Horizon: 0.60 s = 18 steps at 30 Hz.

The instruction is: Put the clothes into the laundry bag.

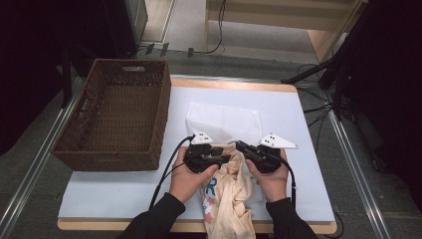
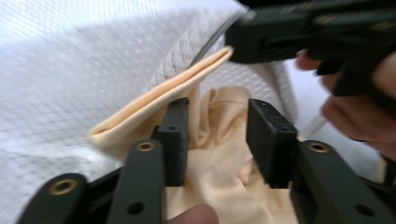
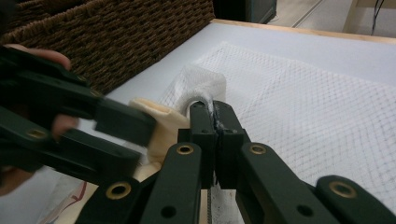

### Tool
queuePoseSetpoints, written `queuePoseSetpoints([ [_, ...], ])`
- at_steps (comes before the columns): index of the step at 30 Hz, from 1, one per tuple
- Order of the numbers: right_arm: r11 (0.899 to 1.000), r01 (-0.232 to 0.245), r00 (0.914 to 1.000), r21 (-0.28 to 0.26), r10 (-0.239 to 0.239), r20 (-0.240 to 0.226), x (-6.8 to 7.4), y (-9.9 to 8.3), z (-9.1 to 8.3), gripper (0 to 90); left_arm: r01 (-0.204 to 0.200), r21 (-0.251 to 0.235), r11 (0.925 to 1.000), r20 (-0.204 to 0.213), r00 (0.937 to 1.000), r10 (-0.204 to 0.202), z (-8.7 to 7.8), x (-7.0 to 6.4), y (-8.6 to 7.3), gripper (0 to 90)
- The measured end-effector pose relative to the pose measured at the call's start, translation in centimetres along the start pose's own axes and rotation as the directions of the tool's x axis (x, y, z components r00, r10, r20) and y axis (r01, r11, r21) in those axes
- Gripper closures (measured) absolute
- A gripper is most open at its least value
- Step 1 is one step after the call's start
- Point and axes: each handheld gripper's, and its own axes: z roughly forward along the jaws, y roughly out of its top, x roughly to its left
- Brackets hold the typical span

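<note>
A peach garment (image 1: pixel 226 194) with a printed patch lies bunched at the table's front edge, its top end reaching the mouth of a white mesh bag (image 1: pixel 224 119). My left gripper (image 1: pixel 226 156) is open, and folds of the garment (image 2: pixel 219 158) sit between its jaws, with a doubled edge against the left one. My right gripper (image 1: pixel 240 146) is shut on the mesh bag's rim (image 3: pixel 205 88), lifting it a little off the table. The right gripper's jaws (image 2: pixel 233 42) hang just above the garment's edge. The left gripper (image 3: pixel 144 147) sits close beside the right one (image 3: pixel 215 109), the garment (image 3: pixel 163 126) between them.
A large brown wicker basket (image 1: pixel 107 160) stands on the table's left side, its inside bare. The table top (image 1: pixel 298 164) is white with a wooden edge. Cables and stand legs lie on the floor beyond the far right corner.
</note>
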Motion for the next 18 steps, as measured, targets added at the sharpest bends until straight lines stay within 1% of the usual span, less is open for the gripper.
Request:
queuePoseSetpoints([
  [1,1.000,-0.002,1.0000,0.001,0.002,0.000,0.0,0.0,0.0,89.1,-0.007,-0.010,0.9999,-0.026,0.9996,0.006,-0.3,0.0,-0.2,53.1],
  [2,1.000,-0.003,1.0000,0.001,0.003,-0.001,0.0,0.0,0.0,89.1,-0.012,-0.023,0.9997,-0.043,0.9990,0.011,-0.5,0.1,-0.4,52.6],
  [3,1.000,-0.002,1.0000,0.001,0.002,-0.002,0.1,0.0,0.0,89.1,-0.009,-0.041,0.9991,-0.069,0.9976,0.007,-0.8,0.2,-0.5,51.4],
  [5,1.000,0.003,1.0000,-0.003,-0.003,-0.003,0.1,0.0,0.0,89.1,0.018,-0.088,0.9960,-0.090,0.9956,-0.026,-1.3,0.5,-0.8,49.6],
  [6,1.000,0.004,1.0000,-0.001,-0.004,-0.003,0.1,0.0,0.0,89.1,0.028,-0.100,0.9946,-0.109,0.9933,-0.039,-1.4,0.7,-0.8,48.3],
  [7,1.000,0.000,1.0000,0.003,0.000,-0.002,0.1,0.0,0.0,89.1,0.039,-0.105,0.9937,-0.120,0.9914,-0.052,-1.5,0.9,-0.8,46.8],
  [9,1.000,0.000,1.0000,0.004,0.000,-0.002,0.1,0.0,0.1,89.1,0.057,-0.105,0.9928,-0.123,0.9899,-0.070,-1.1,1.3,-0.7,44.7],
  [10,1.000,0.001,1.0000,0.005,-0.001,-0.003,0.1,0.0,0.1,89.1,0.053,-0.099,0.9936,-0.126,0.9898,-0.066,-0.9,1.4,-0.6,44.9],
  [11,1.000,0.000,1.0000,0.004,0.000,-0.003,0.1,0.0,0.1,89.1,0.052,-0.089,0.9947,-0.128,0.9897,-0.063,-0.5,1.4,-0.5,47.8],
  [12,1.000,0.005,1.0000,0.004,-0.005,-0.003,0.1,-0.1,0.2,89.1,0.042,-0.072,0.9965,-0.135,0.9896,-0.051,-0.2,1.4,-0.4,55.1],
  [13,1.000,0.006,1.0000,0.005,-0.006,-0.004,0.1,-0.1,0.2,89.1,0.037,-0.063,0.9973,-0.134,0.9899,-0.045,0.0,1.2,-0.4,62.9],
  [14,1.000,0.004,1.0000,0.008,-0.004,-0.005,0.1,-0.1,0.2,89.1,0.034,-0.055,0.9979,-0.112,0.9929,-0.040,0.1,0.9,-0.4,77.6],
  [15,1.000,0.004,1.0000,0.008,-0.004,-0.004,0.1,-0.1,0.2,89.1,0.016,-0.047,0.9988,-0.089,0.9959,-0.020,0.2,0.5,-0.5,81.7],
  [16,1.000,0.004,1.0000,0.007,-0.004,-0.003,0.1,-0.1,0.2,89.1,-0.008,-0.033,0.9994,-0.070,0.9975,0.006,0.4,-0.1,-0.6,83.6],
  [17,1.000,0.004,1.0000,0.006,-0.004,-0.003,0.1,-0.1,0.2,89.1,-0.037,-0.015,0.9992,-0.040,0.9986,0.036,0.7,-0.7,-0.7,84.1],
  [18,1.000,-0.002,1.0000,0.005,0.002,-0.002,0.0,-0.1,0.2,89.1,-0.065,0.005,0.9979,-0.012,0.9978,0.065,1.1,-1.3,-0.9,84.2],
])
